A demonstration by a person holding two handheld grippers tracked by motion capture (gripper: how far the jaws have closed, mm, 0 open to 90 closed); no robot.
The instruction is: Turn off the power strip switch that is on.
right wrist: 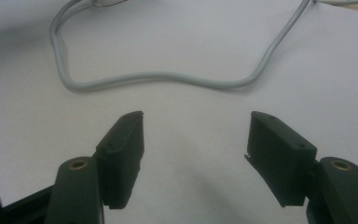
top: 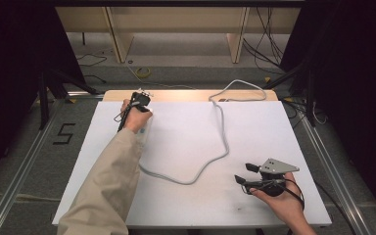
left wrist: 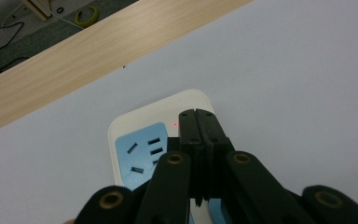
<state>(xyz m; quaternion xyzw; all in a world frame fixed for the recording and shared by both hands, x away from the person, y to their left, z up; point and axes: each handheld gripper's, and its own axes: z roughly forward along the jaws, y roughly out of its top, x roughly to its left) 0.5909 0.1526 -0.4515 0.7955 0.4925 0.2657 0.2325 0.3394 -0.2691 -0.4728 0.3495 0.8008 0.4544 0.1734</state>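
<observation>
l gripper jaws closed together, nothing held, tips right over power strip at far-left of surface; strip's long axis runs toward the person. r gripper wide open, empty, well apart, near-right; cord just ahead.

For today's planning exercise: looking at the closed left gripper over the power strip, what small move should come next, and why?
Probably ease the left gripper straight down. Its jaws are shut, and their tip hangs over the power strip beside a small red light, apparently poised to press there. The right gripper is open, apart.
</observation>
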